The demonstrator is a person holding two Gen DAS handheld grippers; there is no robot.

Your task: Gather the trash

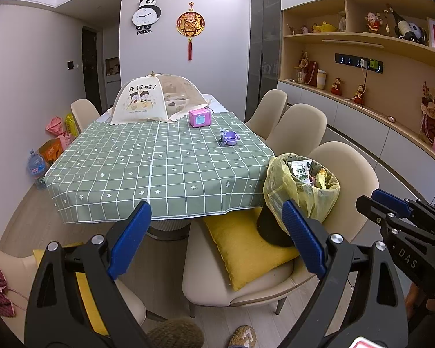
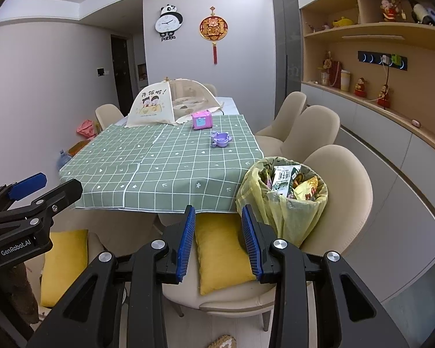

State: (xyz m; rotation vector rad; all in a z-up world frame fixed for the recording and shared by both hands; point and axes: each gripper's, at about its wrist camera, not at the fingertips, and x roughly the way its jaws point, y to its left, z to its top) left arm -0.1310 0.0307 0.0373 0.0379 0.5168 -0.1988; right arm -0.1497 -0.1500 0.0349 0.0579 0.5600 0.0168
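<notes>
A bin lined with a yellow bag stands on a beige chair at the table's near right corner, filled with cartons and wrappers; it also shows in the right wrist view. My left gripper is open and empty, held back from the table's near edge. My right gripper is open and empty, its fingers apart over a yellow cushion left of the bin. The right gripper also shows at the right of the left wrist view.
A table with a green checked cloth holds a mesh food cover, a pink toy box and a purple toy. Beige chairs line the right side. Shelves with ornaments run along the right wall.
</notes>
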